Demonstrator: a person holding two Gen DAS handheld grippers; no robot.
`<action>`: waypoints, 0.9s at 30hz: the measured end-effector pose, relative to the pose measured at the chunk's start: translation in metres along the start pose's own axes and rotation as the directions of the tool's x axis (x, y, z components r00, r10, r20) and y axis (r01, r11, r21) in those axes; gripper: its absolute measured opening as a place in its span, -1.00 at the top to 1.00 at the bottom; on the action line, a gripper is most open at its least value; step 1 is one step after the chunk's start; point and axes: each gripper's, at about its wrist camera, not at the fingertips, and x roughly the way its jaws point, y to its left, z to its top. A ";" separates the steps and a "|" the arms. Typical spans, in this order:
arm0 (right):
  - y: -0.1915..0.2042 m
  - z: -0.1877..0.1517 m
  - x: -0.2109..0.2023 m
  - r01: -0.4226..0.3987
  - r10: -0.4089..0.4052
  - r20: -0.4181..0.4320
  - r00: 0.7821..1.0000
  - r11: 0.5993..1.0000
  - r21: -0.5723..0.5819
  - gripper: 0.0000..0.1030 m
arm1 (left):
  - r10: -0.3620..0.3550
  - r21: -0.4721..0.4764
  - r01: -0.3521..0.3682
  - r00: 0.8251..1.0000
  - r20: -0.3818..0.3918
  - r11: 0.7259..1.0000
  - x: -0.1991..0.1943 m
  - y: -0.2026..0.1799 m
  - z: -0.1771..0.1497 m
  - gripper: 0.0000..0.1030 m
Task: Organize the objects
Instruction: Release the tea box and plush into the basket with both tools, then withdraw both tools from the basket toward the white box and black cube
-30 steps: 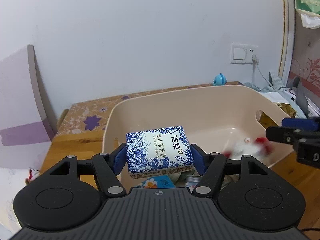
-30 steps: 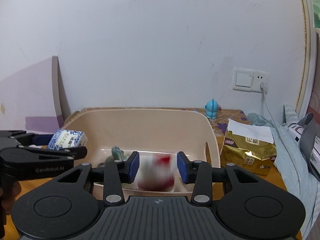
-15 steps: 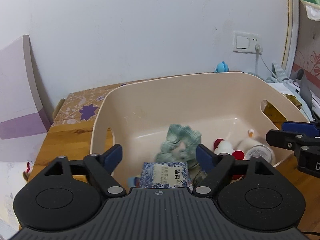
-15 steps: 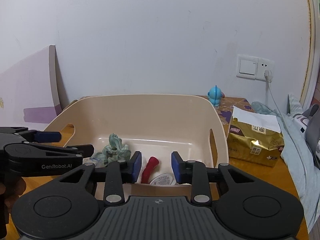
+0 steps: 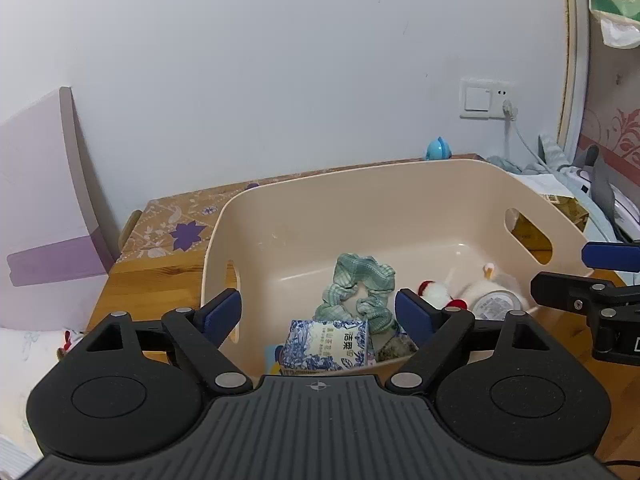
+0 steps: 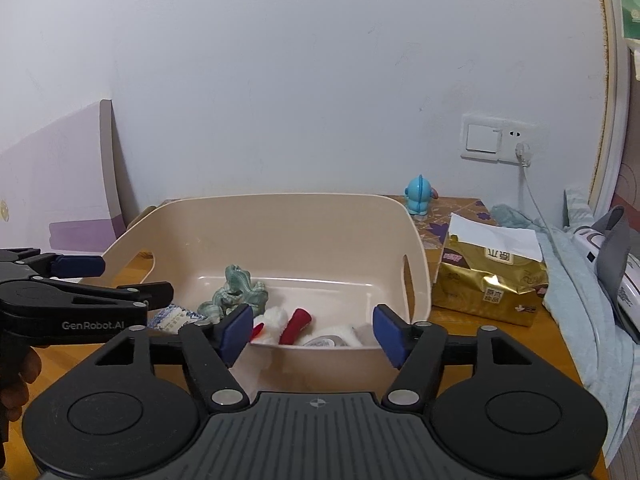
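Bin (image 5: 400, 200) sits on the wooden table (image 5: 160, 268), holding, left to right, a blue-white pack (image 5: 326, 344), green scrunchie (image 5: 360, 284) and red-white plush (image 5: 436, 294). Left gripper (image 5: 320, 312) and right gripper (image 6: 310, 330) hover above, jaws opening, nothing between them.

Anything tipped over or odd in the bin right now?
Only minor: the white plush toy lies on its side in the beige bin, and the blue-and-white tissue pack rests tilted on other items. Nothing spilled or damaged.

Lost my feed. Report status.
Left gripper and right gripper: jaws opening, nothing between. Tissue pack, scrunchie, plush in bin. Nothing blocking.
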 end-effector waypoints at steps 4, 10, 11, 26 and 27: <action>-0.001 -0.003 -0.010 0.004 -0.004 0.005 1.000 1.000 -0.007 -0.53 | 0.000 0.001 0.000 1.000 0.007 1.000 -0.011 -0.002 -0.002 -0.69; -0.006 -0.009 -0.022 0.015 -0.015 0.008 1.000 1.000 -0.002 -0.72 | -0.010 0.008 0.010 1.000 0.011 1.000 -0.023 -0.008 -0.008 -0.70; -0.007 -0.010 -0.024 0.017 -0.017 0.008 1.000 1.000 -0.004 -0.74 | -0.012 0.010 0.012 1.000 0.011 1.000 -0.025 -0.009 -0.010 -0.70; -0.021 -0.037 -0.030 0.034 -0.034 -0.053 0.998 0.999 -0.001 -0.86 | -0.030 0.012 0.031 0.999 -0.044 0.999 -0.033 -0.026 -0.044 -0.71; -0.021 -0.039 -0.030 0.035 -0.035 -0.059 0.998 0.999 -0.001 -0.87 | -0.029 0.011 0.029 0.998 -0.047 1.000 -0.033 -0.028 -0.047 -0.71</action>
